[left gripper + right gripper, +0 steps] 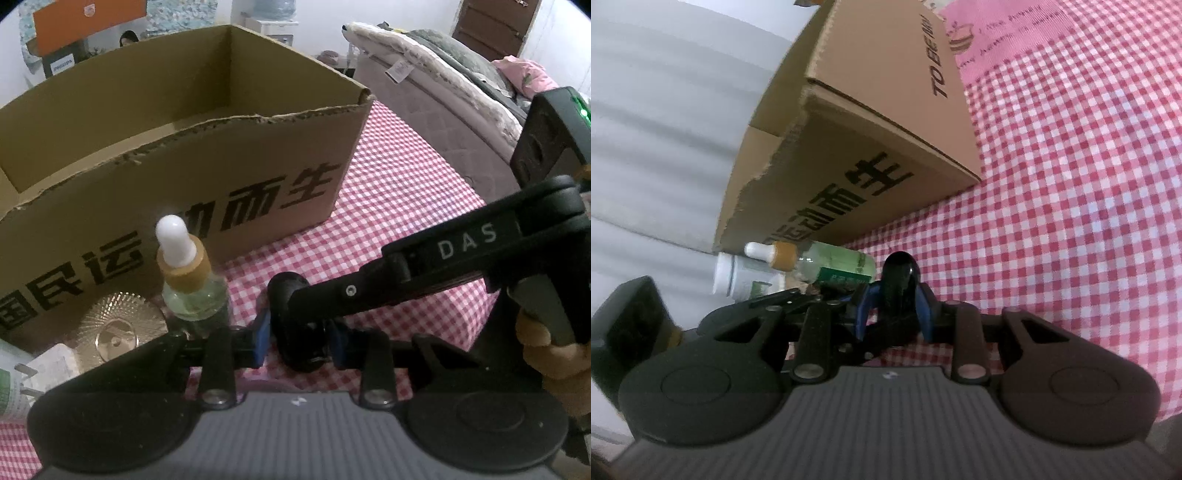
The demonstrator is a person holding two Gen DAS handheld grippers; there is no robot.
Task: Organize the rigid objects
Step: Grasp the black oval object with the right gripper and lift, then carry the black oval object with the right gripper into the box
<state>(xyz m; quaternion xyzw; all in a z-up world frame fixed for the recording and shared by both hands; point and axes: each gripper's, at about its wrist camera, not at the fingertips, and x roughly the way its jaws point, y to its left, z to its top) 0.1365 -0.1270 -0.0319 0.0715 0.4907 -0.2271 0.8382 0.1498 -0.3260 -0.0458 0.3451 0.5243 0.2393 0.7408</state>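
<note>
A small glossy black object [300, 354] with a rounded top [899, 271] sits low over the red-checked cloth [1071, 184]. In the left wrist view, my left gripper [300, 341] has its blue pads pressed on either side of it. My right gripper [293, 295] reaches in from the right, held by a gloved hand [554, 354], and its tip meets the same object. In the right wrist view, the right gripper [899, 306] is shut on that black object, and the left gripper's linkage [783, 302] comes in from the left.
An open cardboard box [258, 177] [886, 122] with black lettering stands just behind. A dropper bottle [188, 273] [812, 264], a ribbed glass dish [114, 325], a white plug [51, 365] and a white bottle [738, 277] crowd its front left. A bed [424, 92] lies beyond the table.
</note>
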